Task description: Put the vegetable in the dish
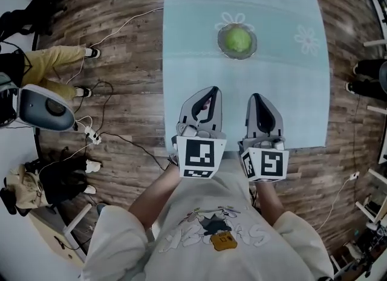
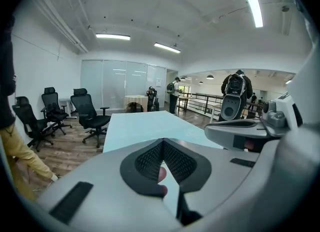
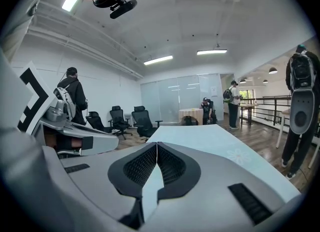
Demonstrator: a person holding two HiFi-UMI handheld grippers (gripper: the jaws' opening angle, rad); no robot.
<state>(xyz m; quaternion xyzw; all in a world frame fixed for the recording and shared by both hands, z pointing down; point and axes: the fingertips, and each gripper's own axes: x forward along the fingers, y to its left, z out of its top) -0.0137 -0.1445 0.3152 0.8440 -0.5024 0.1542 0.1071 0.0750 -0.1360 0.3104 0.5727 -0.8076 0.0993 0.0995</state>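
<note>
A round green vegetable [image 1: 237, 39] lies inside a small dark-rimmed dish [image 1: 221, 34] on the far part of the pale blue table [image 1: 193, 110]. My left gripper [image 1: 210, 91] and right gripper [image 1: 256, 97] hover side by side over the table's near end, well short of the dish. In the left gripper view the left gripper [image 2: 162, 141] has its ribbed pads touching, with nothing between them. The right gripper [image 3: 157, 144] in its own view is likewise shut and empty. Neither gripper view shows the dish.
The long table is edged by wooden floor [image 1: 121, 74]. Cables and a power strip [image 1: 92, 133] lie on the floor at left, near a seated person's legs [image 1: 57, 59] and a white machine [image 1: 42, 109]. Office chairs [image 2: 89, 112] stand beyond the table's left side.
</note>
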